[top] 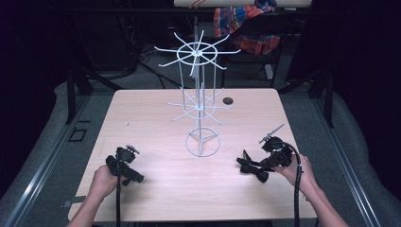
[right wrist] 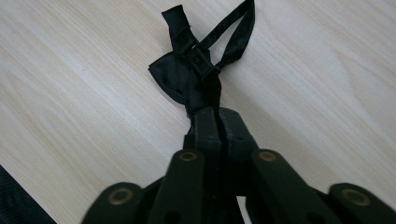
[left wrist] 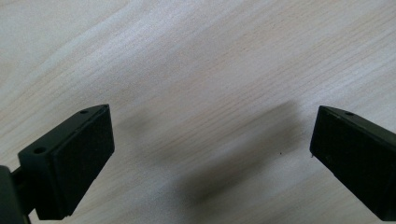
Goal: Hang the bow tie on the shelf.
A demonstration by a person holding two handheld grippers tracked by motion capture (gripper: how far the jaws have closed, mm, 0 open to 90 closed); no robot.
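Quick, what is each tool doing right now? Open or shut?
Left tool: open, nothing between its jaws, just above the table.
Right tool: shut on the black bow tie.

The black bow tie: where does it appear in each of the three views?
High view: the black bow tie lies at lower right on the wooden table, at the right gripper.
Left gripper view: not in it.
Right gripper view: upper centre, pinched by the shut jaws.
Shared landmark: the pale wood grain.
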